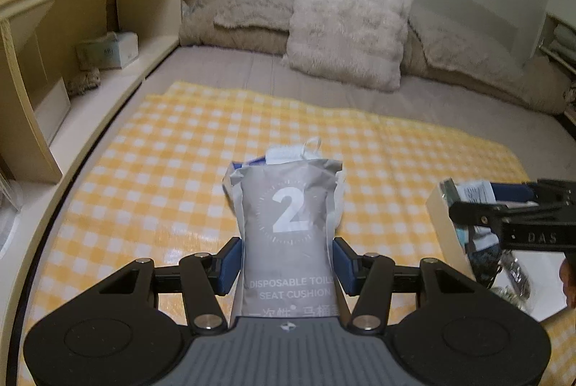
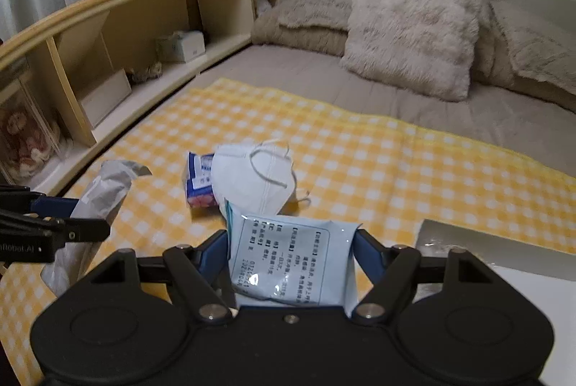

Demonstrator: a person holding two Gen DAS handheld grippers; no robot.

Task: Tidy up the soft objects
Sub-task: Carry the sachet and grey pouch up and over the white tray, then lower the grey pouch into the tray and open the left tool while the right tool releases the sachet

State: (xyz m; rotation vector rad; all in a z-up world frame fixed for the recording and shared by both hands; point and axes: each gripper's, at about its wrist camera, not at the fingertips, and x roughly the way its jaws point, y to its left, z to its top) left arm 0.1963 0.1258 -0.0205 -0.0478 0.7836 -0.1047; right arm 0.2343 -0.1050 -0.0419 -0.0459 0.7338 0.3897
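My left gripper (image 1: pixel 286 263) is shut on a grey "disposable toilet seat cushion" pack (image 1: pixel 288 220) and holds it above the yellow checked cloth (image 1: pixel 180 152). The pack also shows at the left of the right wrist view (image 2: pixel 100 198). My right gripper (image 2: pixel 291 256) is shut on a pale blue flat packet (image 2: pixel 288 260) with printed text. A white face mask (image 2: pixel 255 180) lies on the cloth ahead, partly over a small blue tissue pack (image 2: pixel 198 180). The right gripper shows in the left wrist view (image 1: pixel 511 206) over a white box (image 1: pixel 442 209).
The cloth lies on a grey bed. A fluffy white cushion (image 2: pixel 410 26) and beige bedding (image 2: pixel 313 18) stand at the far end. A wooden shelf unit (image 2: pixel 108 36) with boxes runs along the left. The white box's rim (image 2: pixel 504 249) is at the lower right.
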